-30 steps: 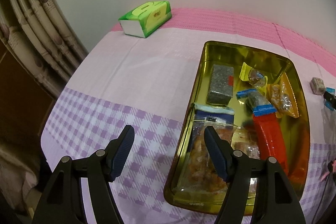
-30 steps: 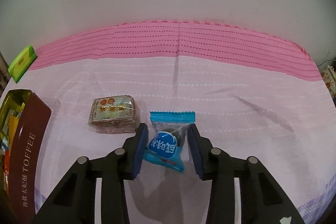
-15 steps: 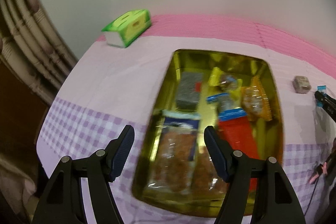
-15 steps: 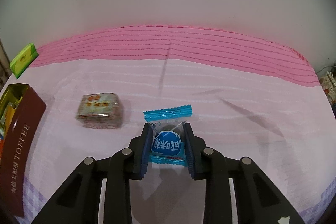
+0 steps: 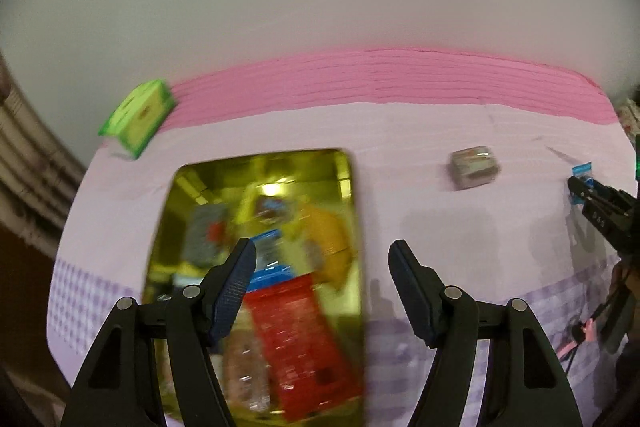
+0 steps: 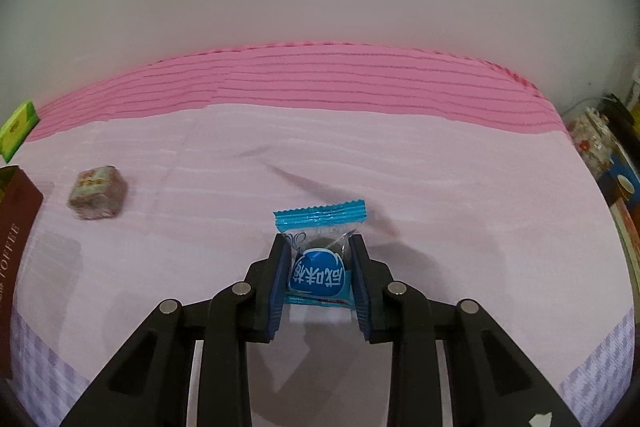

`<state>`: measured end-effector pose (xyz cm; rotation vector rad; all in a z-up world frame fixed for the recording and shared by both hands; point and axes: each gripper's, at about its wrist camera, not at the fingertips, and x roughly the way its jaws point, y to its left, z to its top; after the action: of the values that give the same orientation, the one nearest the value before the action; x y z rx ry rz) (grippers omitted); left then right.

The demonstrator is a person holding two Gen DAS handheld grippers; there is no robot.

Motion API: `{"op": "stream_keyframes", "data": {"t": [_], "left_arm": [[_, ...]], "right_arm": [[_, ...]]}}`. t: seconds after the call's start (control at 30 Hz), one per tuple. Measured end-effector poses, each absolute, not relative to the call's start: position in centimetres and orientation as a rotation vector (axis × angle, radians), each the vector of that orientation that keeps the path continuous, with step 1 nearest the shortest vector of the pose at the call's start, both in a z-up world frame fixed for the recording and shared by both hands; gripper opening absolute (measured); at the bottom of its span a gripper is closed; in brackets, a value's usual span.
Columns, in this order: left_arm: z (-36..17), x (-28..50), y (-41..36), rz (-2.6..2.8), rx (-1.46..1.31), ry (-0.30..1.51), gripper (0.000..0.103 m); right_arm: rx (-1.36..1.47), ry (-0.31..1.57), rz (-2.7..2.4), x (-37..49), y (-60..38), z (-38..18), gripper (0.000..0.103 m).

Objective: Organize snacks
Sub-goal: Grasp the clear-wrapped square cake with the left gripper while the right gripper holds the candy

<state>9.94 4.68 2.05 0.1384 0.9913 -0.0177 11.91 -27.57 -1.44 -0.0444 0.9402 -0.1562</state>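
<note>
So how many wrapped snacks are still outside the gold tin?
2. A blue-wrapped candy sits gripped between the right tongs, and a brownish cube-shaped wrapped snack lies loose on the pink tablecloth, left of it. Others may lie out of view.

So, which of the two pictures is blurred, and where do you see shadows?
Left wrist view: motion blur smears the gold tin and its snacks; left gripper stays sharp. Right wrist view: sharp; right gripper and the blue candy cast dark shadows on the pink tablecloth.
</note>
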Motion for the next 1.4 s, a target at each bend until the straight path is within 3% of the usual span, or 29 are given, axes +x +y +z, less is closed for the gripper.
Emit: {"op": "stream_keyframes", "data": {"t": [0.8,1.07,1.4], "left_arm": [[-2.2,16.4,-7.8,-0.167,0.103,1.026,0.069],[-3.7,19.4,-8.7,-0.163,0.054,1.07,0.074],[-6.1,20.7,-8.4,-0.14,0.031,1.131,0.072]], "right_arm": [[0.033,0.939,-0.155,10.9,-31.2,-1.3,0.028],[0.042,0.937,-0.146,10.9,-31.4,-1.4,0.029],[0.042,0.938,-0.141,10.9,-31.4,-1.4,0.03]]}}
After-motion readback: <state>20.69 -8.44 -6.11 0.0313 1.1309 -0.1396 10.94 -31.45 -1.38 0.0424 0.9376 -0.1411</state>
